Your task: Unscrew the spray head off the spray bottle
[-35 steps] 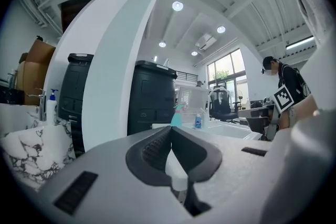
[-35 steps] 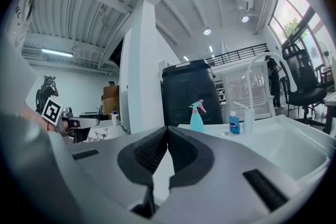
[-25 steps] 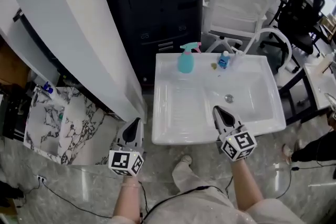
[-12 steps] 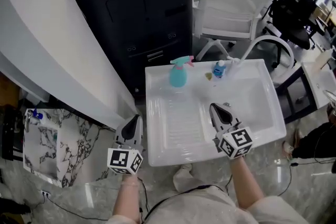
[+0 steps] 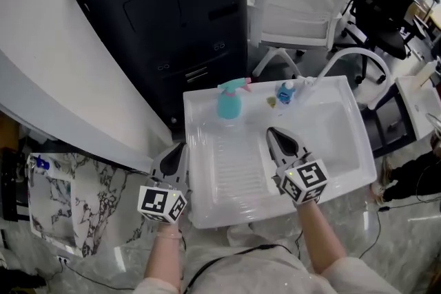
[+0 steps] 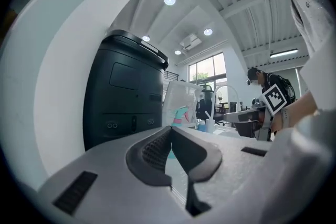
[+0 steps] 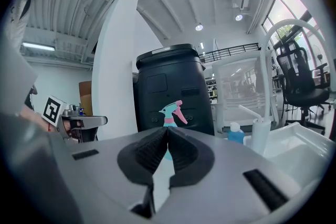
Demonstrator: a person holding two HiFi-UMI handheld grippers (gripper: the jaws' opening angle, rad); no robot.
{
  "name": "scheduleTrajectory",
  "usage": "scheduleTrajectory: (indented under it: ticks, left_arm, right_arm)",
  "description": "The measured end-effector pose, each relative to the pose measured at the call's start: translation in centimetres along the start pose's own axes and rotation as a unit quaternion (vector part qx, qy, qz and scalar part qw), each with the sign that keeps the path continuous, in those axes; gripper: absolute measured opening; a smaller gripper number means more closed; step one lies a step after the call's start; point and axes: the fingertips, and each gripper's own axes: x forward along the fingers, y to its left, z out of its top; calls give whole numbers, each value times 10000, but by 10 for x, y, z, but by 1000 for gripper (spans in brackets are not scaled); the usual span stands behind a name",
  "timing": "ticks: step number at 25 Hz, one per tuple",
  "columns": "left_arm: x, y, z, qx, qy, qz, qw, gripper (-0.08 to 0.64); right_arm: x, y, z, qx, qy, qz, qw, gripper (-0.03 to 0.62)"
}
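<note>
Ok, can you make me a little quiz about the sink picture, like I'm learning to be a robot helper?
1. True or false: the left gripper is holding the spray bottle.
2. What colour is the spray bottle's trigger? A pink, B yellow, C black.
3. How many of the two grippers have their jaws shut, counting the right gripper too?

Key:
1. False. It is empty and apart from the bottle, which stands on the back ledge of the sink.
2. A.
3. Two. Both are shut on nothing.
</note>
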Motion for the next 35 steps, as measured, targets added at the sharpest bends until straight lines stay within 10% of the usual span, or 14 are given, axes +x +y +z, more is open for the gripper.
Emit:
scheduleTrajectory:
  ticks: [14,27,35]
  left_arm:
    - [109,-1,-11,49,402,-1718,9843,89]
    - [182,-33,-63,1639,1174,-3134,9280,355]
    - [200,-43,-72,1856,1084,-3353,9173,357]
  right_arm:
    - [51,-9,11,194,35,-486,9986,21]
    - [98,1,20,157,-49,-551,9983,122]
    - [116,10,33,305,-178,-576,9977,214]
